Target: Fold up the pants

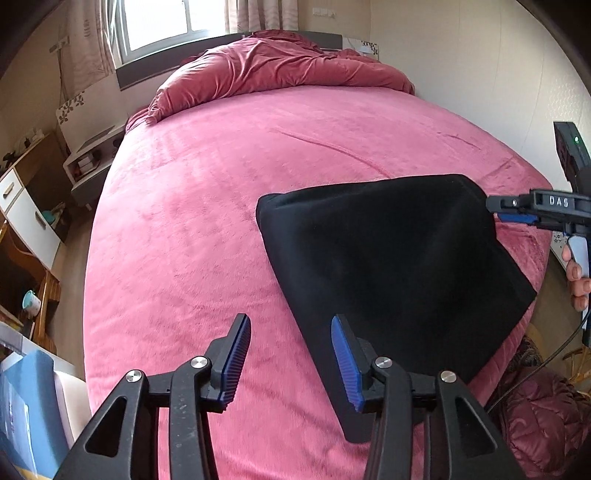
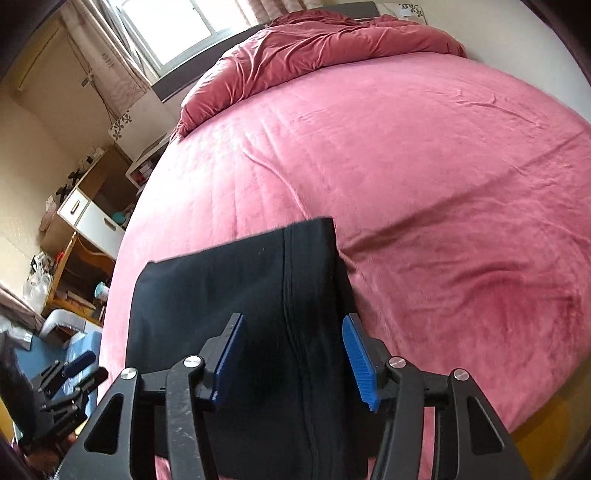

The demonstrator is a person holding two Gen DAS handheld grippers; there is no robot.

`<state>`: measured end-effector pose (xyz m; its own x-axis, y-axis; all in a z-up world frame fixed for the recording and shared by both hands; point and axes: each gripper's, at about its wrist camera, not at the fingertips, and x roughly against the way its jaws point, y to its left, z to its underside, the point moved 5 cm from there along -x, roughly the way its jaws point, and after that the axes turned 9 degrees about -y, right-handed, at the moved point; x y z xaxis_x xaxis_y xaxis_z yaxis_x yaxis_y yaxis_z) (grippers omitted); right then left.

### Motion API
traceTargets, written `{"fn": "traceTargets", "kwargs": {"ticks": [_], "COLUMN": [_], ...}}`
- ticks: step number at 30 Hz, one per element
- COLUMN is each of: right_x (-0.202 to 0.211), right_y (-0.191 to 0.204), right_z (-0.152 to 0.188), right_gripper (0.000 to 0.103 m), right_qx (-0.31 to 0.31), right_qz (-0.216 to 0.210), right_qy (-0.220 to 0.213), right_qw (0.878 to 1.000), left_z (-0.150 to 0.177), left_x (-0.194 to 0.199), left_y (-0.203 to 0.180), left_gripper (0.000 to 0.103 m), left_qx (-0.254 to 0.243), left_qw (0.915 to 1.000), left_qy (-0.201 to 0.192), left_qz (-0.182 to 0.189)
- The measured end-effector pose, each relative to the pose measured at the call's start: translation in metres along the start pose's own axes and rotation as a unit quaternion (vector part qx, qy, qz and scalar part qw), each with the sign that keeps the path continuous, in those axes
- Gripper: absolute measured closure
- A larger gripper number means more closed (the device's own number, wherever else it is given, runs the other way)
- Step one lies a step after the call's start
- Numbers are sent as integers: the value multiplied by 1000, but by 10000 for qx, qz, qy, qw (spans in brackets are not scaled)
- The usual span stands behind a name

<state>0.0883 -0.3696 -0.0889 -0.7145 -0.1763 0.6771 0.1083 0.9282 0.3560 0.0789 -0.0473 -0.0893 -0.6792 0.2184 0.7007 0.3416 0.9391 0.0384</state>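
Left of the bed [image 1: 207, 206] stand a wooden cabinet [image 1: 33, 206] and a low white nightstand [image 1: 92, 162], close to the mattress edge. A rumpled red duvet [image 1: 273, 70] is heaped at the bed's head under the window [image 1: 162, 22]; from the duvet down to the foot, the pink sheet lies open and mostly flat.

The left gripper [image 1: 291, 360] hovers wide apart and empty over the bed's near edge, its right finger over the left border of the black folded pants [image 1: 391, 266].

The pants lie flat on the bed's near right part, well apart from the duvet. Their long axis runs from the foot edge toward the head, with a seam along it.

The right gripper [image 2: 295, 360] is spread wide above the pants' near end, holding nothing; the seam passes between its fingers.
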Motion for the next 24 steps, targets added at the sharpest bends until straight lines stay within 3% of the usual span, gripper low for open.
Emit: {"fn": "traceTargets", "kwargs": {"ticks": [7, 10, 12, 17, 21, 24], "right_x": [-26, -41, -54, -77, -97, -105], "right_y": [-9, -17, -22, -36, -56, -65], "right_z": [-15, -17, -13, -5, 4, 7], "right_gripper": [44, 44, 44, 43, 35, 30], "right_qx": [-39, -78, -134, -227, -714, -942], "right_qz": [268, 374, 419, 419, 90, -159], "right_qy": [15, 132, 299, 529, 685, 695], "right_qw": [9996, 9992, 9986, 9975, 9951, 9930], "left_z": [-4, -6, -6, -5, 2, 3], "left_x": [-25, -40, -51, -69, -88, -98], "left_y": [4, 14, 25, 50, 61, 58], "left_gripper": [54, 53, 39, 26, 20, 20], "left_qx": [48, 311, 665, 1690, 2451, 2487], "left_qw": [9998, 9990, 9969, 9826, 9607, 9589], "left_qy": [195, 309, 421, 550, 774, 822], "left_qz": [-63, -115, -60, 545, 1045, 1090]}}
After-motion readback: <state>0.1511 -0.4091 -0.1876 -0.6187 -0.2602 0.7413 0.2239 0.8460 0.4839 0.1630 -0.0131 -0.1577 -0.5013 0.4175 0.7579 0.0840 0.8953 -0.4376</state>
